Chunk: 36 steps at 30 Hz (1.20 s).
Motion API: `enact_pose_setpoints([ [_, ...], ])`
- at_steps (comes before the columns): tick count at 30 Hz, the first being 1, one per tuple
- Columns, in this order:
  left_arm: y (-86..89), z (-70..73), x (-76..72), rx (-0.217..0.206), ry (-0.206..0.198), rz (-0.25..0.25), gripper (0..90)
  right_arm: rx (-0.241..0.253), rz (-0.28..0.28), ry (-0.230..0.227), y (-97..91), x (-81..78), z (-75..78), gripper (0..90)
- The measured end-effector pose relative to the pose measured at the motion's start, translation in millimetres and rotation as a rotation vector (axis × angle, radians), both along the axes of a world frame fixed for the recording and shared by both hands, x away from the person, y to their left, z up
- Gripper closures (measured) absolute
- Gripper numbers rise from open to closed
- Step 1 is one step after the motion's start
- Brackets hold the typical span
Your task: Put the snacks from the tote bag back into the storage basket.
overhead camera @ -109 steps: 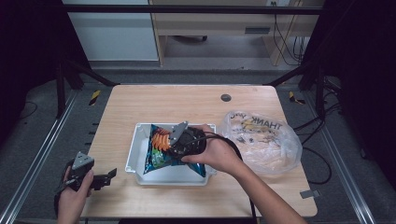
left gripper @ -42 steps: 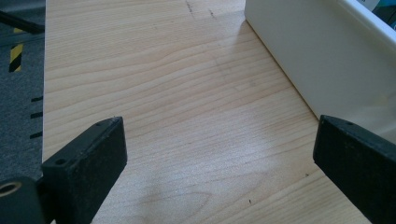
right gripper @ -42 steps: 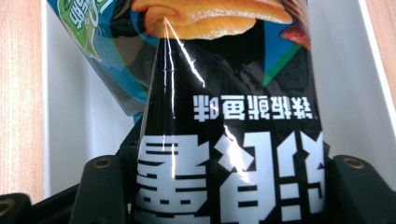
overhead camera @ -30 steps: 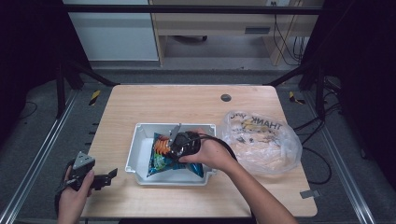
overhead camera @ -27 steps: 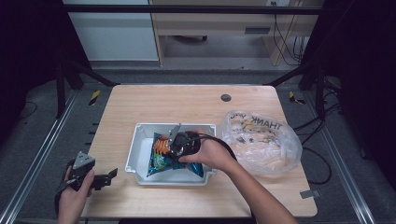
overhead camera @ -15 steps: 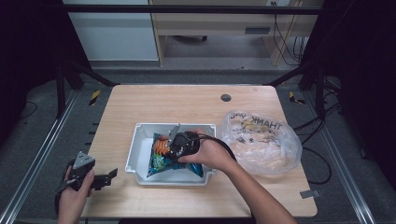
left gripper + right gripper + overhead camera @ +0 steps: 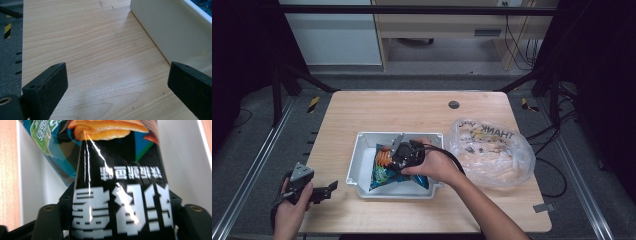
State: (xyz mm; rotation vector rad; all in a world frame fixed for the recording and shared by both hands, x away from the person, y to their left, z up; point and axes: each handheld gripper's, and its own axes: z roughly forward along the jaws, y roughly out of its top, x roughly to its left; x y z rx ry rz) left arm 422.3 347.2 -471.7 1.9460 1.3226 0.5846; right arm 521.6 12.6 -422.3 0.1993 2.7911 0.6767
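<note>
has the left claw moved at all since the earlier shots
No. The left claw sits at the same spot off the table's near-left corner, left of the white bin.

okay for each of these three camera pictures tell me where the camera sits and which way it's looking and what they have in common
High view: above the person's side, facing forward and down on the light wooden table; both forearms and the left gripper show.
Left gripper view: rides the left gripper, looking along the tabletop between its parted jaws toward the white plastic bin.
Right gripper view: rides the right gripper, looking into the bin at the glossy black and blue snack bag between its jaws.
Shared: the bin appears in all three.
</note>
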Motion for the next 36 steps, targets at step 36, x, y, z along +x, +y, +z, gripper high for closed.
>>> enact_pose_setpoints([
  [36,-0.3,-0.2,0.1,0.005,0.002,0.0,2.7,0.143,-0.045,-0.006,-23.8,-11.2,25.3,11.5],
])
